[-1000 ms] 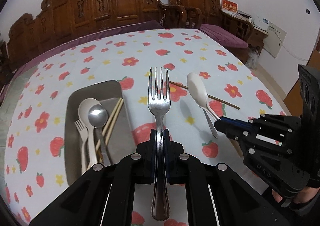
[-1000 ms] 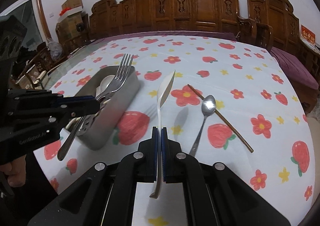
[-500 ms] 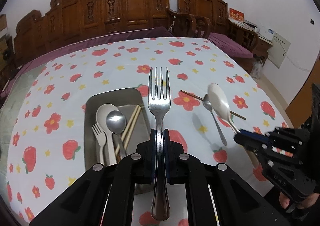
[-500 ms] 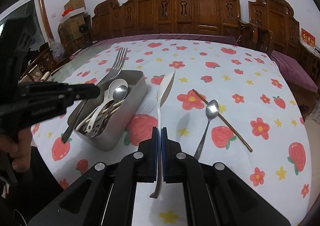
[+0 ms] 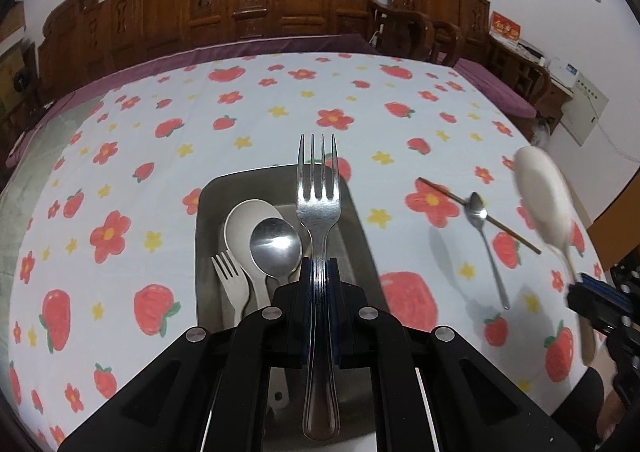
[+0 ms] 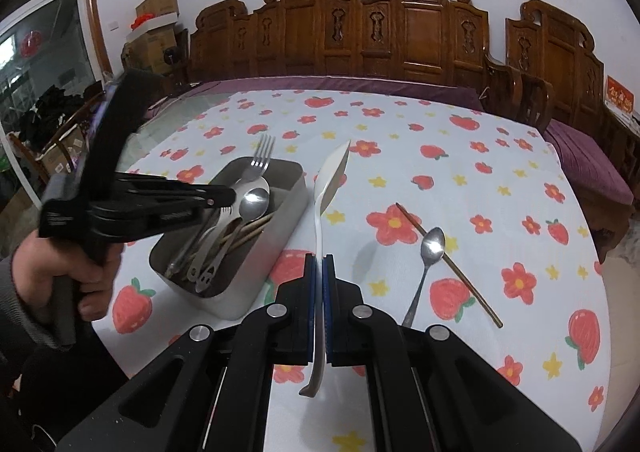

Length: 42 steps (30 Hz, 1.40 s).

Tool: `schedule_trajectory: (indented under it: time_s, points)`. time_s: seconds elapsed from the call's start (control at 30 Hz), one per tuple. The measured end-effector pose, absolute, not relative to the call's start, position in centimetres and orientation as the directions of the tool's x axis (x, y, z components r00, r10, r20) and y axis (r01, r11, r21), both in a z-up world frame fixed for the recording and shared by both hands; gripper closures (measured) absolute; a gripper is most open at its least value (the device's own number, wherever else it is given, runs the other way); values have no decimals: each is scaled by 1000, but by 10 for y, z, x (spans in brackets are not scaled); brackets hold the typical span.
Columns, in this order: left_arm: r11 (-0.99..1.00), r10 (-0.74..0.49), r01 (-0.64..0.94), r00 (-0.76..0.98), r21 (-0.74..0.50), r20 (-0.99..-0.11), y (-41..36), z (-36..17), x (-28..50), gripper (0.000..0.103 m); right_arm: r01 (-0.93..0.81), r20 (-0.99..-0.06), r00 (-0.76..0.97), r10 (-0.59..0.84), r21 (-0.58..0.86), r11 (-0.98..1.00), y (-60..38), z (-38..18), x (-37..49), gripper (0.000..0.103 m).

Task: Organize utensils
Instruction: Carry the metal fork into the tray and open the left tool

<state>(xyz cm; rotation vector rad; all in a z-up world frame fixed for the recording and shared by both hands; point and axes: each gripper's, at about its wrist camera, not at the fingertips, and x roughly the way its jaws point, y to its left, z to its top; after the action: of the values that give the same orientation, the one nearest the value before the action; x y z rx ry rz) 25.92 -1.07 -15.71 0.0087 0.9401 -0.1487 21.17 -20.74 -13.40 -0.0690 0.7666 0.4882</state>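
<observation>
nearest, our left gripper (image 5: pixel 319 276): fingers pressed together on the neck of the steel fork (image 5: pixel 318 208), tines forward, handle trailing back between the arms. the fork hangs directly above the metal tray (image 5: pixel 208 236), its long axis in line with the tray's length.

in the tray, under the fork: a pale serving spoon (image 5: pixel 246 224), a steel spoon (image 5: pixel 275 246), a small pale fork (image 5: pixel 230 284), and chopsticks (image 6: pixel 252 230) seen from the right wrist.

our right gripper (image 6: pixel 319 280): fingers pinching the handle of the white ladle spoon (image 6: pixel 330 182), held edge-on, bowl forward. the tray lies forward and to the left of it, just beside the spoon's bowl.

on the cloth (image 5: pixel 260 108), right of the tray and well apart from it: a small steel spoon (image 6: pixel 428 264) lying across one loose chopstick (image 6: pixel 448 264).

judgement: the left gripper is nearer the tray, so the fork goes first, by lowering and releasing. the white spoon needs a shift left and a turn toward the tray's length.
</observation>
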Motion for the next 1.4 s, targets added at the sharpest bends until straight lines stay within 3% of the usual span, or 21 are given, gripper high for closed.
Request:
schedule_trajectory:
  time_s: [0.83, 1.4]
  points:
    - [991, -93, 132, 465, -35, -880, -24, -202, 282, 97, -434, -694, 604, 392, 126, 892, -216, -141, 211, 98]
    - [987, -121, 160, 585, -32, -802, 25, -141, 231, 96, -468, -692, 586, 421, 134, 873, -172, -140, 217, 99]
